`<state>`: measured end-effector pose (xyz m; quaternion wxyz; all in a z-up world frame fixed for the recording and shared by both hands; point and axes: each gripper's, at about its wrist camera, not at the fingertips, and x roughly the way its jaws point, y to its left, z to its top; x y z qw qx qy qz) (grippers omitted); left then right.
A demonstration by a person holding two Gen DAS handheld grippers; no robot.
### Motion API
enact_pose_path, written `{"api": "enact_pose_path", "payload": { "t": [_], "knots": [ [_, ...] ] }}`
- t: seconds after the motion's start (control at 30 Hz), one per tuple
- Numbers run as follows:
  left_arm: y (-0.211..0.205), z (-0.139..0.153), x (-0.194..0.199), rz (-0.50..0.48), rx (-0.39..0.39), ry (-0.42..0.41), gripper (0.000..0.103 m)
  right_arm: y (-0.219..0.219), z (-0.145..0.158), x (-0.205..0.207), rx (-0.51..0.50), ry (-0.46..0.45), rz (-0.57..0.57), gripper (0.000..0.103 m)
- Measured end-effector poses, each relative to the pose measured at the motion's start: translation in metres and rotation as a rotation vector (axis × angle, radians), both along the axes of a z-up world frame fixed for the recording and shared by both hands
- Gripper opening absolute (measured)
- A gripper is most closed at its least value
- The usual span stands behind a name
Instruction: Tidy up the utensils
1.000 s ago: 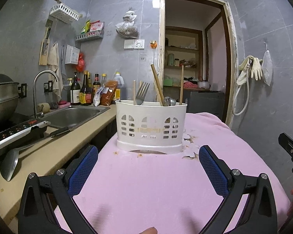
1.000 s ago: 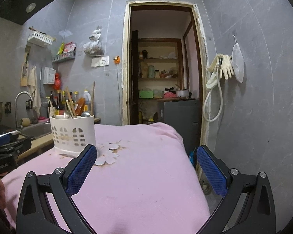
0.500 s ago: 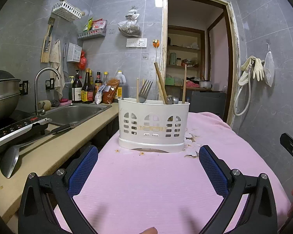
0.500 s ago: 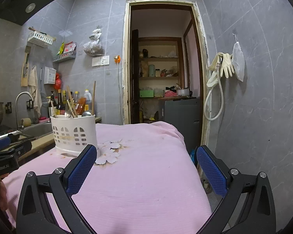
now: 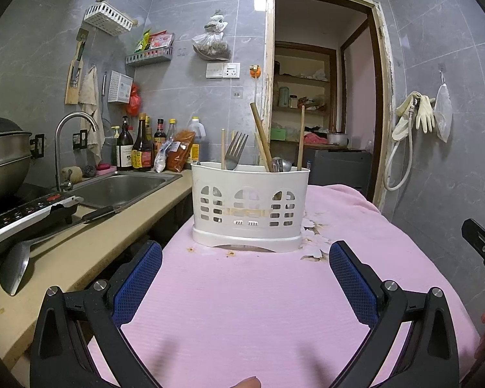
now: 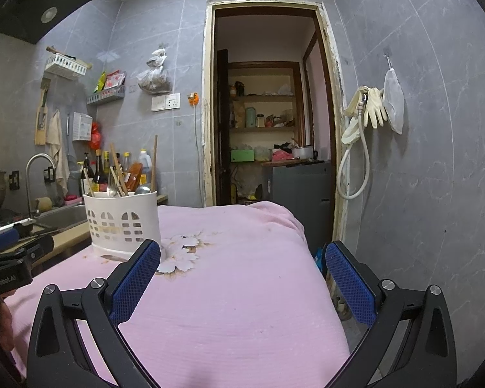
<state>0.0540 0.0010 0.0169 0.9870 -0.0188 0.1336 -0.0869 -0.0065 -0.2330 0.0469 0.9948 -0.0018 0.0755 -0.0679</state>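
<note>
Grey tiled walls (image 5: 194, 16) close this small kitchen, and an open doorway with a worn wooden frame (image 5: 380, 97) shows shelves in a back room. On the counter side stand a steel sink with a curved tap (image 5: 119, 187), a row of dark sauce bottles (image 5: 139, 148), and a metal ladle with a black handle (image 5: 16, 265) that lies on the beige countertop (image 5: 90, 242).

Across the middle spreads a pink cloth with a white flower print (image 5: 258, 307) over a table. On this cloth stands the white plastic utensil holder with arched holes (image 5: 249, 205), upright. Inside it I can see a metal fork (image 5: 235, 152) with the tines up, several wooden chopsticks (image 5: 261, 135) — one leans, the others are nearly straight — and the bowl of a metal spoon (image 5: 279, 164). From the right wrist view the same holder (image 6: 123, 223) is at the left, near the flower print.

The left gripper with blue textured pads (image 5: 245, 278) hovers low over the cloth, just in front of the holder; its jaws are wide apart and nothing is between them. The right gripper (image 6: 242, 278) has the same blue pads, also spread wide and empty, and it points toward the far end of the cloth and the doorway — well to the right of the holder.

On the right wall hang pale rubber gloves (image 6: 370, 110) and a white hose (image 6: 355, 168).
</note>
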Motion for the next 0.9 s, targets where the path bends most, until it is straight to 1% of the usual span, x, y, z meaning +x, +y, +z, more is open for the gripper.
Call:
{"api": "enact_pose_path", "payload": {
  "t": [0.9],
  "knots": [
    [-0.0017, 0.0006, 0.0001, -0.004, 0.0, 0.0, 0.101, 0.0007, 0.0018, -0.0015, 0.005, 0.0, 0.002, 0.103]
  ]
}}
